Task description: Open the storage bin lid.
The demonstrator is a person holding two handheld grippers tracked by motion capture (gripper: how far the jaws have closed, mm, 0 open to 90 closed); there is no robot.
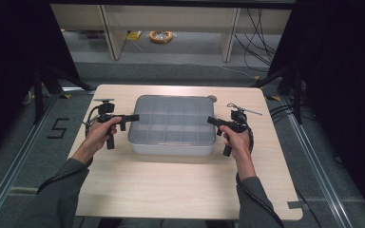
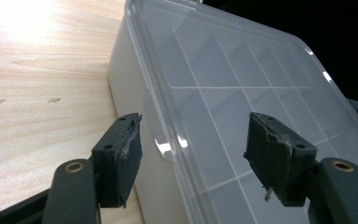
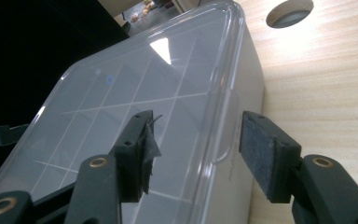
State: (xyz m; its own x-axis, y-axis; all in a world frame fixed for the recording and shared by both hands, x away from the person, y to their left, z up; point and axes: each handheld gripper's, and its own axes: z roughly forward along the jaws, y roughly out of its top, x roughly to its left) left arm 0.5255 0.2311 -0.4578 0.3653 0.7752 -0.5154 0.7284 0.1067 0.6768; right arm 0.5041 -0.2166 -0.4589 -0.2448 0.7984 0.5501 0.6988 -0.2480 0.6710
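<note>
**A:** What is closest to us?

**B:** Two hands in grey sleeves. The left gripper comes in at the left edge of the clear plastic box with a lid and little square compartments. The right gripper comes in at the right edge.

**A:** Are they holding the box?

**B:** Not that I can see. Each gripper is about half open. On each, one jaw is over the lid and one is out by the side wall, with the lid's small tab in the gap. The pads look apart from the plastic, though it is hard to be sure.

**A:** Where is the box?

**B:** In the middle of the pale wooden table. Behind it, a round hole in the table.
</note>
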